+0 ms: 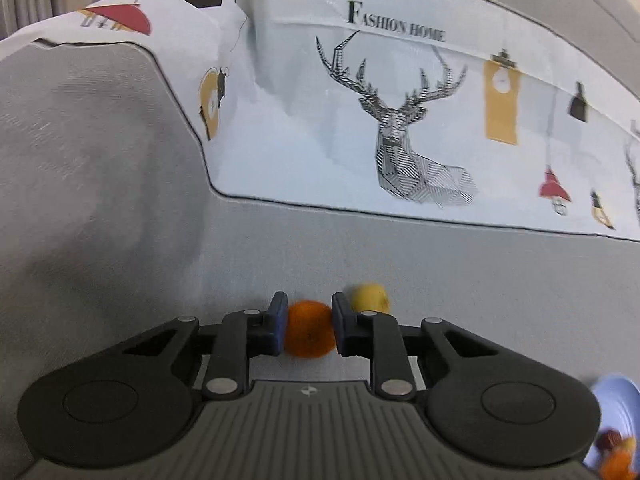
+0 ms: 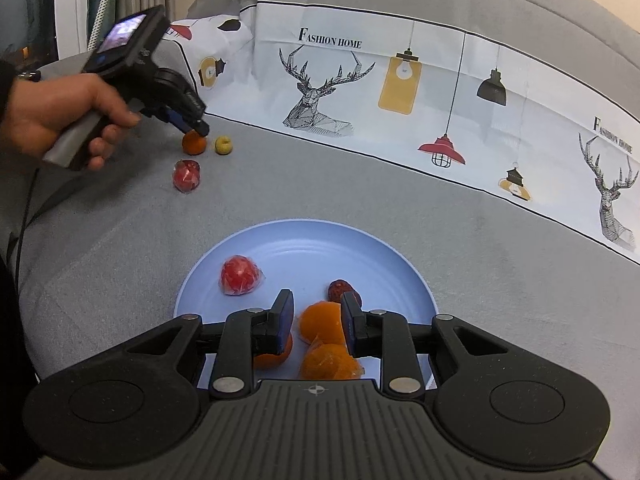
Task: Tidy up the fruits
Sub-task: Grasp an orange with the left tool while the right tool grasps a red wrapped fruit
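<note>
A person's hand (image 2: 60, 120) held the left gripper (image 1: 309, 326) at the far left of the grey cloth (image 2: 120, 240), its jaws clenched on an orange fruit (image 1: 309, 334) that sat on the cloth. That fruit was round, matt and deep orange, with a faint darker dimple on its near side. Just beside it to the right lay a small yellow fruit (image 1: 370, 298), pale and slightly lumpy, resting on the cloth. In front of the pair, nearer the plate, a red fruit in clear wrap (image 2: 186, 176) lay alone.

Toward the middle stood the light blue plate (image 2: 280, 240). On it, from the left, were another wrapped red fruit (image 2: 240, 275), an orange partly hidden behind the left pad, two wrapped oranges (image 2: 326, 344) stacked close, and a dark red fruit (image 2: 339, 289) behind them. The right gripper (image 2: 316, 322) hung over the plate with its jaws drawn close; the upper wrapped orange showed between the pads, but whether they pressed on it could not be told.

Only the right wrist view showed the hand, the lone red fruit and the whole plate. The left wrist view showed the pads against the orange up close, and only a blurred edge of the plate (image 1: 616, 404) at lower right. Behind everything ran a white printed backdrop (image 2: 440, 100) with deer heads and lamps.
</note>
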